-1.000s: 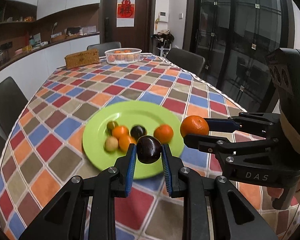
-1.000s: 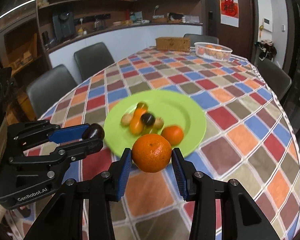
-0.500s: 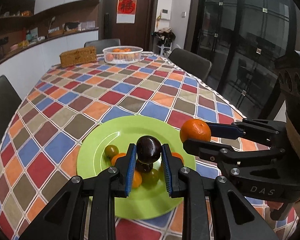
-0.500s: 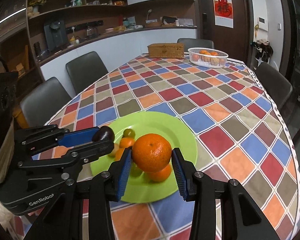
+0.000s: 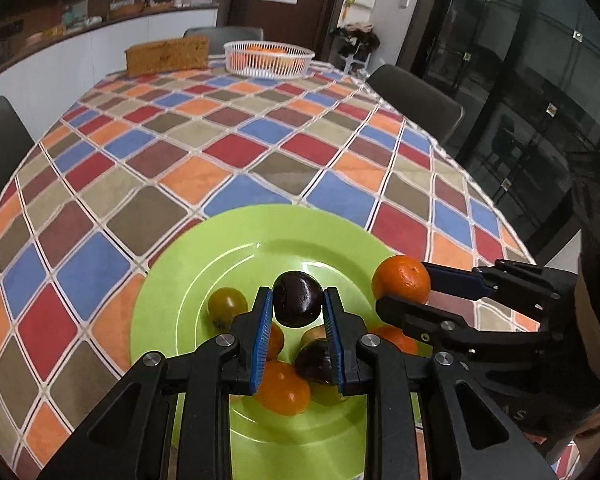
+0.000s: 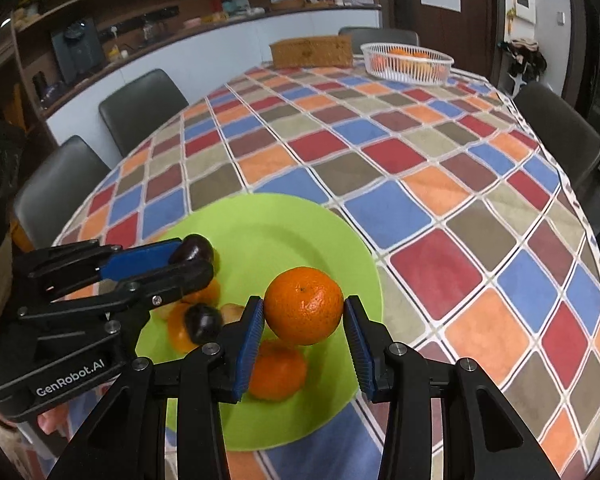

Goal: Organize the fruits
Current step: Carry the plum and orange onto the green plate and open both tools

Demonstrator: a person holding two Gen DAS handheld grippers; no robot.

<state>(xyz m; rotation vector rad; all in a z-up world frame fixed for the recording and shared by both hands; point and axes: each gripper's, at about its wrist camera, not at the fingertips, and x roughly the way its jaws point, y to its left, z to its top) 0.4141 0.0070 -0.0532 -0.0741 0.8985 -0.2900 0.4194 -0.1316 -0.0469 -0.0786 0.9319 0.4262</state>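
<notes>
My left gripper (image 5: 297, 300) is shut on a dark plum (image 5: 298, 298), held above the green plate (image 5: 236, 240). My right gripper (image 6: 304, 312) is shut on an orange mandarin (image 6: 303, 305), also over the green plate (image 6: 284, 224). Each gripper shows in the other's view: the right gripper (image 5: 404, 288) with its mandarin (image 5: 401, 283) at the plate's right rim, the left gripper (image 6: 192, 258) with its plum (image 6: 192, 249) at the plate's left side. On the plate lie a greenish fruit (image 5: 227, 305), another dark plum (image 5: 314, 366), several small orange fruits (image 5: 282, 388) and a mandarin (image 6: 276, 370).
The table wears a checked cloth (image 5: 240, 148). At its far end stand a white basket (image 5: 269, 58) with oranges and a woven brown box (image 5: 166, 55). Dark chairs (image 6: 142, 108) line both sides. A person's hand (image 6: 50, 420) holds the left gripper.
Both grippers have moved forward and down over the plate, each still gripping its fruit. The plate's fruits now lie beneath and behind the fingertips.
</notes>
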